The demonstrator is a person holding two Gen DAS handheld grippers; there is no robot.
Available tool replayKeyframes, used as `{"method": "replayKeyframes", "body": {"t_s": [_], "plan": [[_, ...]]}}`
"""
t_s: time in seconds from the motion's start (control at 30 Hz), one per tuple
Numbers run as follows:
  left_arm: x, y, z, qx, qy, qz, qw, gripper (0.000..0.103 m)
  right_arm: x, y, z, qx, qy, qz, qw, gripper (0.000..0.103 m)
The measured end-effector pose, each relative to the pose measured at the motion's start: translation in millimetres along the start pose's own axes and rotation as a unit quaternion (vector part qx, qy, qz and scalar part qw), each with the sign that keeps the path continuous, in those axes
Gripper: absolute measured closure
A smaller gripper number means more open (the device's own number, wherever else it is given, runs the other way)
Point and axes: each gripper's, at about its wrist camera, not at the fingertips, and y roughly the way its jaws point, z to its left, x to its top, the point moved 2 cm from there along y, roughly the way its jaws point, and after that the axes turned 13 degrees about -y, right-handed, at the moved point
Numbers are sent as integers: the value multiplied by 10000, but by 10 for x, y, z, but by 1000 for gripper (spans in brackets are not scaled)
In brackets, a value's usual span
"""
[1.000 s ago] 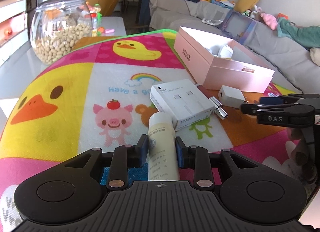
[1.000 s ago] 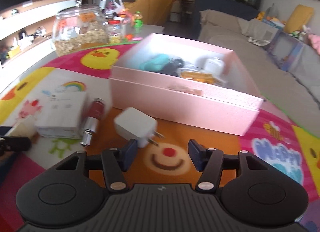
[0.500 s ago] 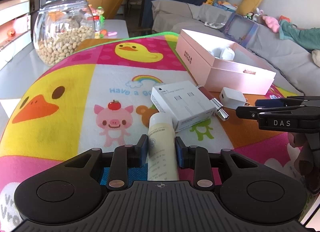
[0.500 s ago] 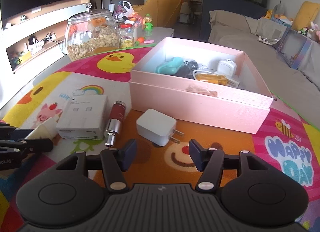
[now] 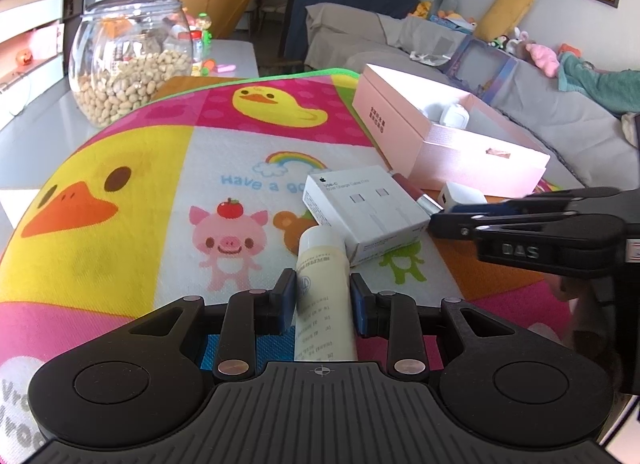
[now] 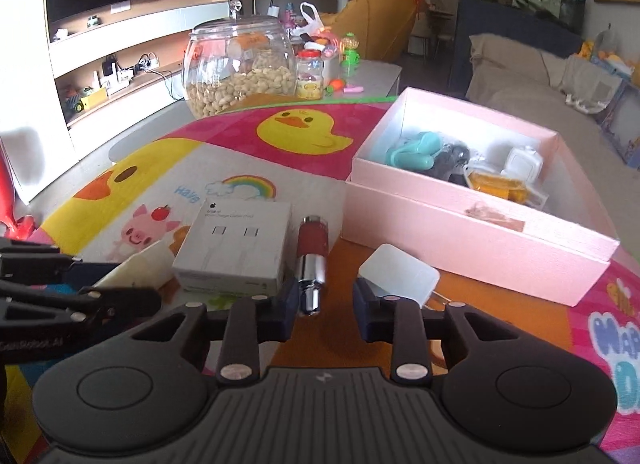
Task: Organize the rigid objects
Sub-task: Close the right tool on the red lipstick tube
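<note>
On a cartoon play mat (image 5: pixel 132 183) (ducks, pig, rainbow) laid over a grey table (image 5: pixel 36 115); living rm behind w/ grey sofa (image 5: pixel 400 35) at 1 o'clock, TV shelf (image 6: pixel 120 47) at 10 o'clock in the right view.

Other items: glass jar of peanuts (image 5: pixel 128 63) at 11 o'clock off the mat's far edge. Pink box (image 6: pixel 472 215), open, at 2 o'clock in the right view; holds a teal item, a dark item, an orange packet, a small clear case. White cable box (image 6: pixel 236 248) at mat centre; red-and-silver tube (image 6: pixel 314 260) lies just beside its right side; white charger (image 6: pixel 398 274) right of that, near the pink box's front wall.

Left gripper (image 5: pixel 324 300): narrow, pads against both sides of a cream bottle (image 5: pixel 322 276) lying on the mat, cap end touching the cable box's near corner.

Right gripper (image 6: pixel 326 310): jaws apart, nothing held; silver end of the tube sits between the fingertips, left pad (image 6: pixel 290 306) close to it; contact can't tell. Charger just past the right finger.

Open mat: broad at 9–10 o'clock; cramped at 3 o'clock where the two tools crowd.
</note>
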Motion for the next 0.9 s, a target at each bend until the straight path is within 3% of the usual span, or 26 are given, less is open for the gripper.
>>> {"method": "replayKeyframes", "body": {"t_s": [0.03, 0.1, 0.33, 0.53, 0.9], "plan": [[5, -2, 3, -3, -27, 12, 10000, 72, -7, 37, -9, 37, 50, 75, 10000, 88], [10, -8, 8, -8, -62, 34, 10000, 72, -29, 10, -8, 30, 59, 61, 10000, 91], [0, -29, 5, -53, -73, 85, 9999, 72, -326, -345, 1, 13, -239, 171, 9996, 92], [19, -19, 37, -114, -266, 135, 9995, 72, -504, -522, -175, -309, -291, 266, 9987, 91], [14, -38, 48, -129, -217, 156, 9996, 72, -203, -236, -186, -28, -141, 43, 9999, 90]]}}
